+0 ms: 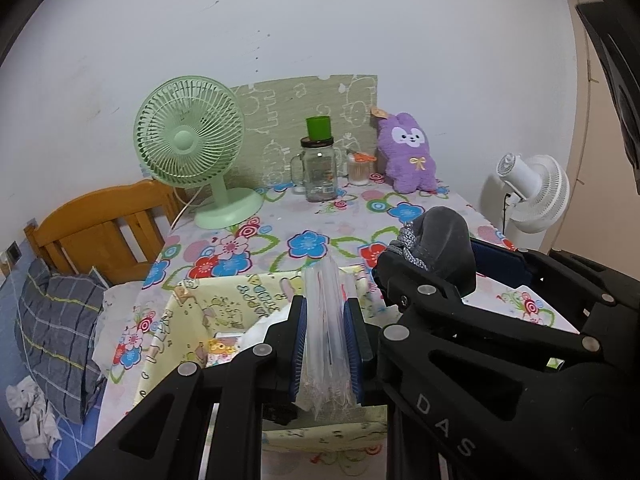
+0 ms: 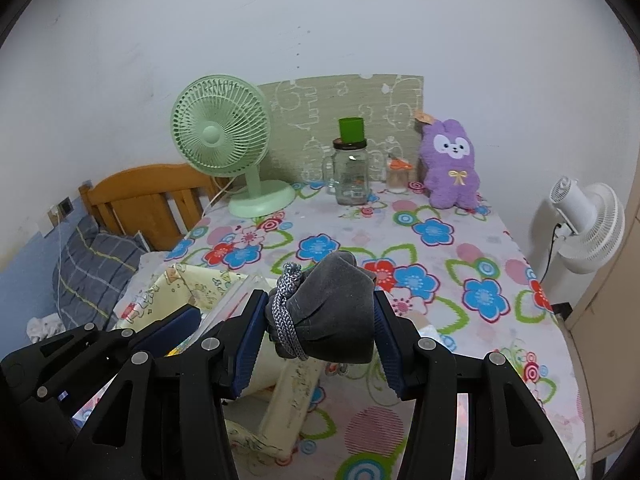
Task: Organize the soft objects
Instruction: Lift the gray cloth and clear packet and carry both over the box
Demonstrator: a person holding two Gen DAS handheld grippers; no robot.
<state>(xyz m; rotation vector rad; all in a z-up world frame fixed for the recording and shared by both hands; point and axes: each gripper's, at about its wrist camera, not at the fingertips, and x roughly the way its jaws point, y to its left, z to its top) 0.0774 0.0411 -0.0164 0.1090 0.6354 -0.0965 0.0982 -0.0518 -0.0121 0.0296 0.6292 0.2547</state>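
My left gripper [image 1: 328, 344] is shut on a clear plastic packet [image 1: 328, 320] and holds it above a pale yellow fabric storage box [image 1: 192, 320] at the table's near left. My right gripper [image 2: 316, 320] is shut on a grey drawstring pouch [image 2: 336, 308] with a grey-white cord [image 2: 288, 308], held just right of the box [image 2: 292, 392]. The pouch [image 1: 444, 240] and right gripper also show in the left wrist view. The box holds a white soft item [image 1: 264, 324] and small packets. A purple plush rabbit [image 2: 450, 164] sits at the table's far right.
The table has a floral cloth [image 2: 432, 264]. At the back stand a green desk fan [image 2: 224, 140], a glass jar with green cup [image 2: 350, 168], a small toothpick jar [image 2: 396, 176] and a patterned board. A white fan [image 2: 588, 224] stands right. A wooden bed with pillow [image 2: 96, 268] is left.
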